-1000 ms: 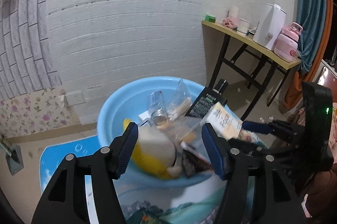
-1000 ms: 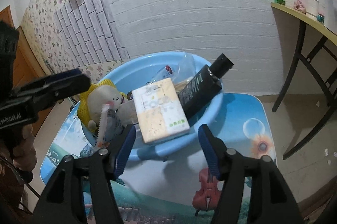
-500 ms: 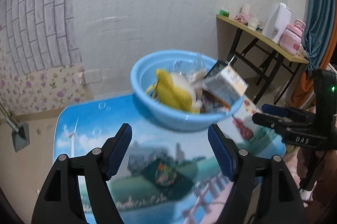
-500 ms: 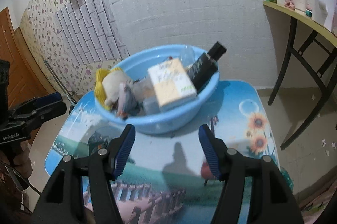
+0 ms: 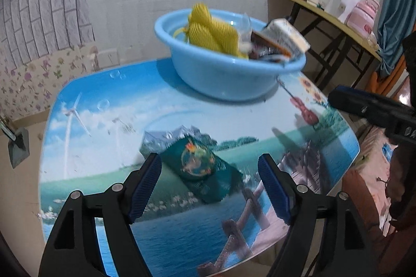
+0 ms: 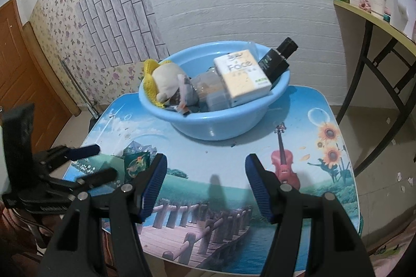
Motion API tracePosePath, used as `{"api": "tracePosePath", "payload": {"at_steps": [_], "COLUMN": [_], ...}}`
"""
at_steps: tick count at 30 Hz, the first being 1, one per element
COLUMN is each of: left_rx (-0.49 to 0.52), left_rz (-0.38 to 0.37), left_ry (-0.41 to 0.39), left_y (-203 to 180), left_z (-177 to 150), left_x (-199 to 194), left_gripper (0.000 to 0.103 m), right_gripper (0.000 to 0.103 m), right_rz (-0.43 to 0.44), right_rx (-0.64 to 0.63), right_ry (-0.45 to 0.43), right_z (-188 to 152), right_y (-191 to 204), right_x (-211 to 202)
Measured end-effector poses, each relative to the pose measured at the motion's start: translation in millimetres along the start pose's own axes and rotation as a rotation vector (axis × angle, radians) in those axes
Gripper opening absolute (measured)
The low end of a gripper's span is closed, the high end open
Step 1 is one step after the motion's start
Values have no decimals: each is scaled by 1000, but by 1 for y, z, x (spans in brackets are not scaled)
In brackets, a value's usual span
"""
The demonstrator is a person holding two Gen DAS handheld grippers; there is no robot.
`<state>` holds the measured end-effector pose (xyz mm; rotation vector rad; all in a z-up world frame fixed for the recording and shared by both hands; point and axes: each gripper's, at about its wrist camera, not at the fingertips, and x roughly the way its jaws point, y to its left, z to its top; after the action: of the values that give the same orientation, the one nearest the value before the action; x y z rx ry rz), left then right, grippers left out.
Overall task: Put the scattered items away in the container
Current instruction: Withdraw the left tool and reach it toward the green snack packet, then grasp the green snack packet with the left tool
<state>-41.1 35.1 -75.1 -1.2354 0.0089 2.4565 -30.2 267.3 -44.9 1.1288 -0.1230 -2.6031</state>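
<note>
Left gripper (image 5: 209, 182) jaws spread, empty; green packet (image 5: 201, 169) on table between fingertips; right gripper (image 6: 204, 183) spread, empty.

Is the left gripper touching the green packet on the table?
Apart. The left wrist view shows the left gripper open, its fingers clear of the green packet lying between them.

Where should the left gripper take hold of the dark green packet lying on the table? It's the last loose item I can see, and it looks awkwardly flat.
The dark green packet lies flat and slanted on the table, between the open left gripper fingers. Probably come from above, wrist turned to span its narrow width, pinching the two long edges near the middle, since a flat pouch offers no raised face.
</note>
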Motion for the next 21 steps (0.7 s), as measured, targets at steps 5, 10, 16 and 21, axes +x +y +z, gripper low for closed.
{"api": "tracePosePath", "payload": {"at_steps": [5,10,16,21], "left_rx": [-8,-38,-42,33], "left_rz": [28,53,95,142], "left_ry": [24,53,54,33], "left_y": [1,6,7,-2], "left_z": [-3,-3,-9,-9], "left_x": [17,35,48,50], "left_gripper": [76,77,78,47], "right_gripper": [62,62,62,62], "right_rz": [0,-3,-8,-15], "right_rx": [-4,4,1,12], "right_ry": [-3,-16,-10,-1], "right_z": [0,4,6,6], "right_y": [1,0,1,-3], "right_x": [2,4,9,12]}}
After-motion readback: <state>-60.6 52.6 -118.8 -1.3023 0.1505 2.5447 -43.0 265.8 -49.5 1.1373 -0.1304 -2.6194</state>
